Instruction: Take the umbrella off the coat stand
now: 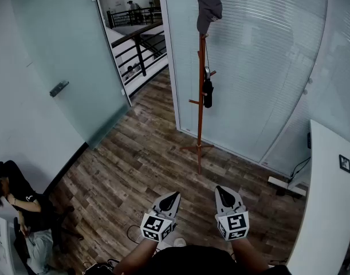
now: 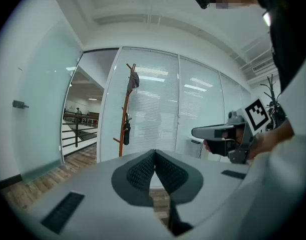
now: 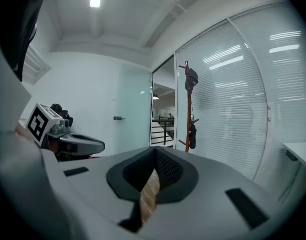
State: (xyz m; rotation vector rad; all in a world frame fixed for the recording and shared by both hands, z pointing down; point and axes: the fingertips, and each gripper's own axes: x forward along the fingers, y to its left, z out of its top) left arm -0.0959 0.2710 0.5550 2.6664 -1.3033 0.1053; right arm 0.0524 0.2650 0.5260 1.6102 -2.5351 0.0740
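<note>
Both the left gripper [image 1: 176,194] and the right gripper [image 1: 219,188] were clenched empty, well apart from the coat stand [image 1: 201,125]. A folded black umbrella [image 1: 208,93] hung on its peg.

My 2 grippers match. The left gripper [image 1: 175,195] and right gripper [image 1: 219,188] each have a pale grey shell that tapers to a point, with a black inner face. Each carries a white cube printed with black square markers: the left cube [image 1: 157,226] and the right cube [image 1: 232,225]. Up close, the pads [image 2: 142,171] are black and finely ribbed, and set in a dark grey collar. Black rectangular insets [image 2: 62,211] sit in the shell. I wear a black top [image 1: 192,263].
</note>
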